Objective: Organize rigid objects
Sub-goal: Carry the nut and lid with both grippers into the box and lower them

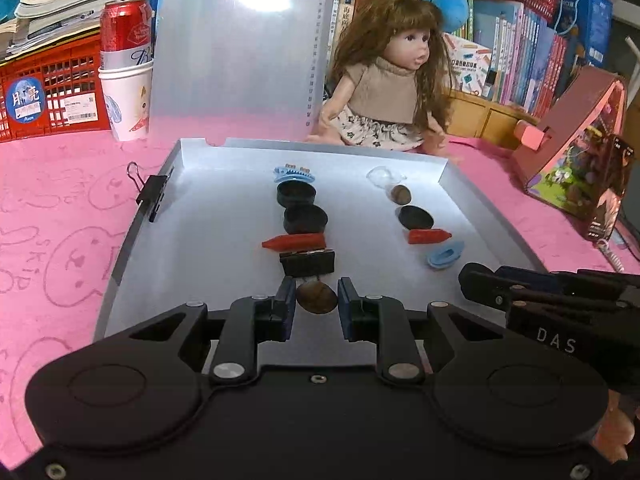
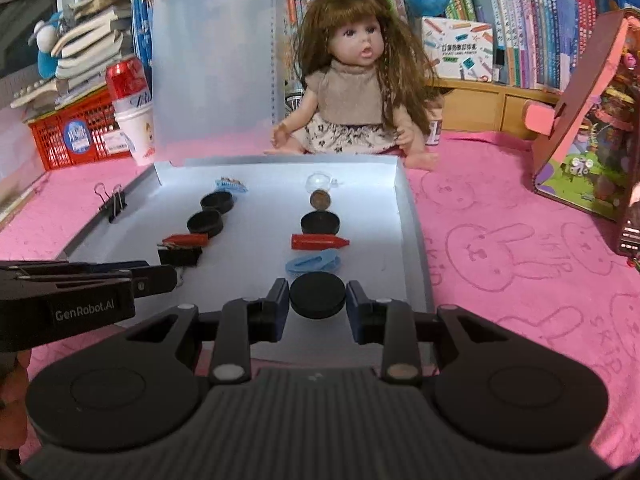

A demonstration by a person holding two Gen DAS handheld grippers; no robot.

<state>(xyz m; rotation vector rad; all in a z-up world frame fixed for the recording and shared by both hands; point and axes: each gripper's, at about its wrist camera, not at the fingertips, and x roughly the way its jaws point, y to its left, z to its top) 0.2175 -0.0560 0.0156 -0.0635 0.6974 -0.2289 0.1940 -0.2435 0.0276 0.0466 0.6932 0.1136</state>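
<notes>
Two columns of small items already lie in the tray (image 1: 224,152), each running forward from a gripper. The left gripper (image 1: 317,300) brackets a brown nut (image 1: 317,298) and the right gripper (image 2: 317,299) a black puck (image 2: 317,299), jaws apart. Both pieces appear just placed at the near ends, suggesting sorting is nearly complete.

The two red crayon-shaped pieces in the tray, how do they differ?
The left-row red piece points its tip left; the right-row red piece points right. The left-row one touches a black binder clip in front; the right-row one lies clear of the blue clip in front. The right-row one shows a blunt flat end. Both lie flat, crosswise, on the tray.
</notes>
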